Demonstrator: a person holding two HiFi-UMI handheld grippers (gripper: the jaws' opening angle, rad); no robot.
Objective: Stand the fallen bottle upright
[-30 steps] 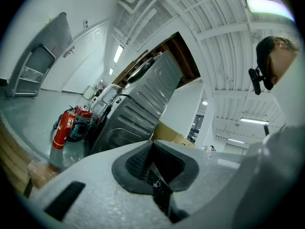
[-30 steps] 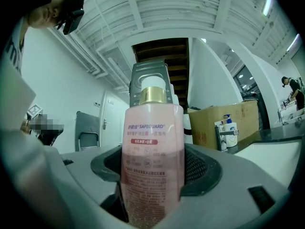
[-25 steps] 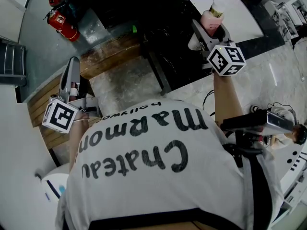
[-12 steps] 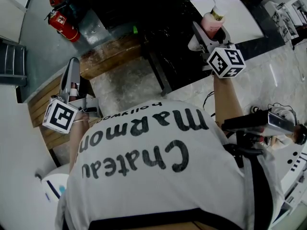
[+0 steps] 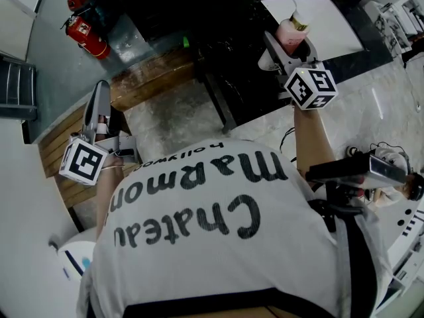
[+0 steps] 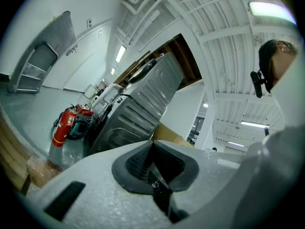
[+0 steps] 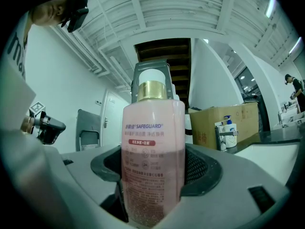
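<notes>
A pink pump bottle (image 7: pixel 152 161) with a gold collar and white pump head stands upright between the jaws of my right gripper (image 7: pixel 153 175), which is shut on it. In the head view the same bottle (image 5: pixel 292 32) is held over the dark table near the white board (image 5: pixel 324 12), with my right gripper (image 5: pixel 286 50) just below it. My left gripper (image 5: pixel 99 108) hangs at the left over the wooden floor, away from the table. Its jaws are pressed together with nothing between them (image 6: pixel 152 168).
Two red fire extinguishers (image 5: pixel 85 18) lie at the far left by a grey wall. A dark table (image 5: pixel 232 38) runs across the top. A cardboard box (image 7: pixel 224 125) and a blue-topped dispenser (image 7: pixel 228 130) stand at the right. Equipment (image 5: pixel 371 171) sits on the marble counter.
The right gripper and the pink bottle have shifted slightly, the marker cube turning a little. The left gripper has not moved.
</notes>
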